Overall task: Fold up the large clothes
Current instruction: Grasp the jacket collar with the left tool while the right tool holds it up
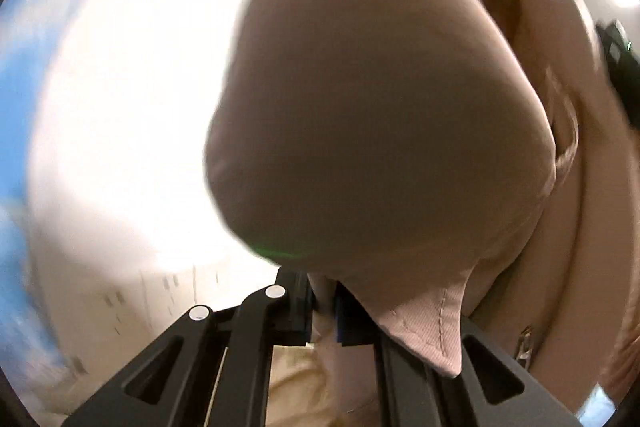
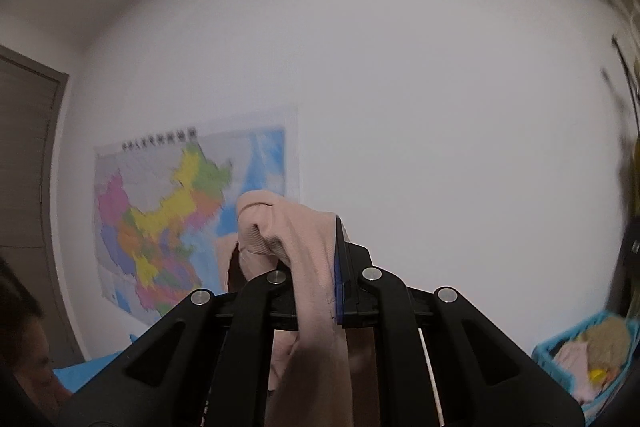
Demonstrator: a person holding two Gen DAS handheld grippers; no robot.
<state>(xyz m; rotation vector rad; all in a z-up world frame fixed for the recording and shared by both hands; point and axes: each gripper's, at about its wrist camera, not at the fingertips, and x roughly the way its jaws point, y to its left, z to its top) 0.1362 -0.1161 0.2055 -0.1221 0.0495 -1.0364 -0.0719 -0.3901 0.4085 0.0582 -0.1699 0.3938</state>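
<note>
The left gripper (image 1: 325, 301) is clamping its jaws tight on a thin fold of the pink garment (image 1: 372, 115), a stitched corner of the cloth lying over the right-hand finger. No earlier view tells how it got there. From that pinch the fabric is billowing up and toward the camera, filling most of the left wrist view as one big rounded bulge, with more of it running up and away to the right, where a seam line and a small metal zipper pull (image 1: 526, 345) are showing. The cloth's length seems to be running from the jaws upward and to the right, though the blur is making that hard to settle.

The right gripper (image 2: 316, 267) is likewise pinching narrow on the same pink material, a ribbed edge bunching above the fingertips and folding over to the left, while the rest is hanging straight down between the two black arms, long axis vertical.

Beyond it a white wall (image 2: 420, 87) is standing far off, with a coloured map (image 2: 180, 203) pinned low on the left. A blue basket (image 2: 560, 347) holding more clothes is sitting at the lower right, and a door (image 2: 24, 155) is edging the far left.
</note>
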